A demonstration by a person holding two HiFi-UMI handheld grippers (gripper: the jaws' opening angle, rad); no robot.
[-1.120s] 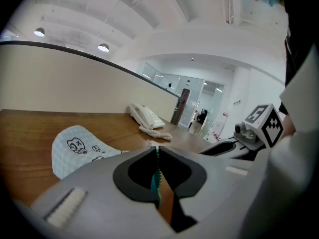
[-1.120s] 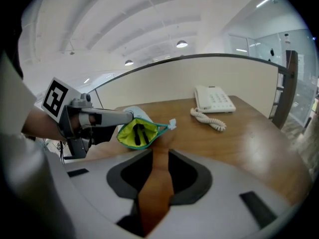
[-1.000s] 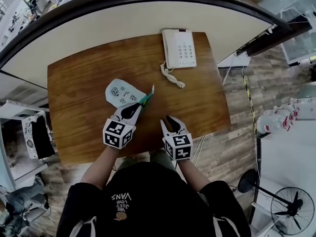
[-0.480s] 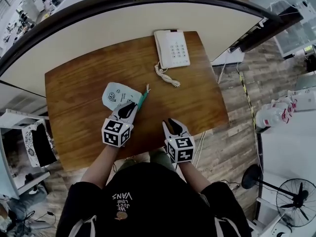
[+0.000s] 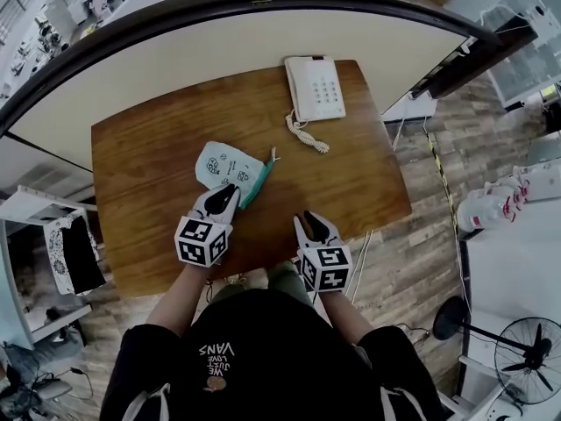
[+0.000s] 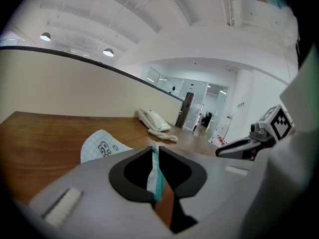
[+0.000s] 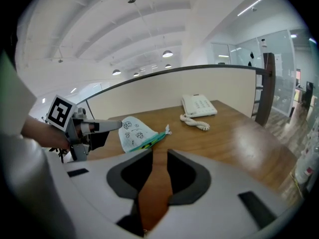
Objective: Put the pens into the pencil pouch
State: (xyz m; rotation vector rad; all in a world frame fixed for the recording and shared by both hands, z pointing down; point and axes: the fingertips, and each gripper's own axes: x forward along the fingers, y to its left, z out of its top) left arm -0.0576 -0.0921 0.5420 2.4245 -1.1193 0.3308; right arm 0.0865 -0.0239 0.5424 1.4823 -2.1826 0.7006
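Observation:
The pencil pouch (image 5: 224,164) is pale with small cartoon prints and a teal zipper edge, and it lies near the middle of the wooden table (image 5: 149,147). My left gripper (image 5: 227,196) is shut on its near edge. In the left gripper view, the teal and white edge (image 6: 155,171) is pinched between the jaws, with the rest of the pouch (image 6: 102,146) spreading out beyond them. My right gripper (image 5: 309,221) hovers open to the right with nothing between its jaws. The right gripper view shows the pouch (image 7: 133,132) and the left gripper (image 7: 107,127) ahead on the left. No pen shows in any view.
A white desk telephone (image 5: 316,88) with a coiled cord (image 5: 307,136) stands at the table's far right. A curved white partition (image 5: 263,33) runs behind the table. The table's near edge is just in front of the person's body.
The left gripper has shifted a little while keeping hold of the pouch's edge. The right gripper has drawn slightly back toward the near edge, its jaws unchanged.

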